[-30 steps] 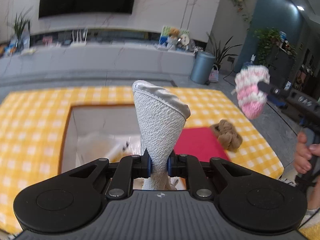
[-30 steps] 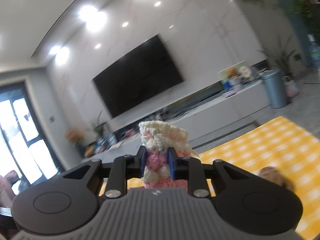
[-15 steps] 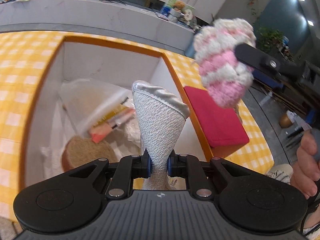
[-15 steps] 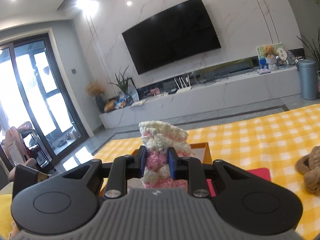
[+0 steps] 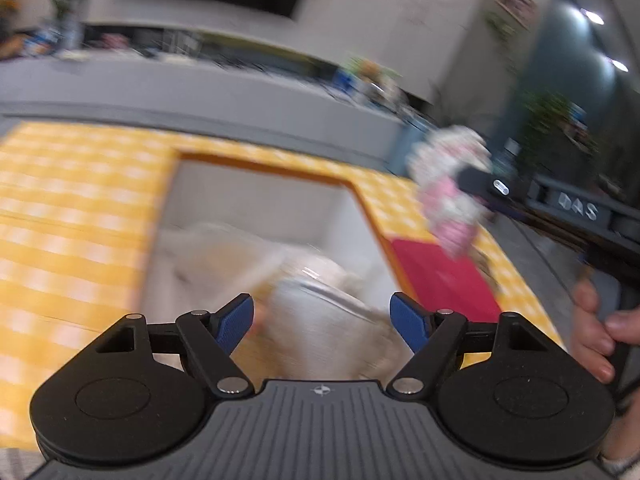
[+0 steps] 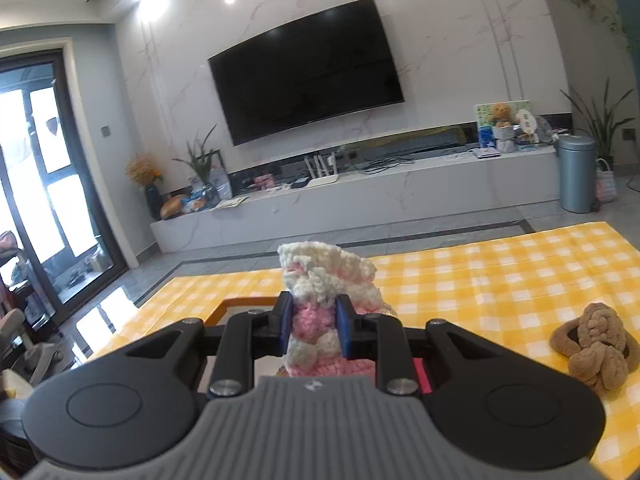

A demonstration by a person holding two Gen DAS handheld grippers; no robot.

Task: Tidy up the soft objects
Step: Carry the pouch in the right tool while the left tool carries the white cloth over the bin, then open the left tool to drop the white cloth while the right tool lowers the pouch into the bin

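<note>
While left tongs (image 5: pixel 322 322) just spread, white cloth (image 5: pixel 320 320) (blurred) lies in box (image 5: pixel 260 164); right tongs (image 6: pixel 314 330) pinch knit piece (image 6: pixel 320 276).

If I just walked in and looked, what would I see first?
Probably the fluffy pink and white knitted thing, pinched in the right gripper above the yellow checked cloth. Next, the left gripper, whose jaws have just been opening: its white cloth thing sits loose between them over the orange-rimmed box. A brown knotted plush lies on the cloth to the right.
</note>
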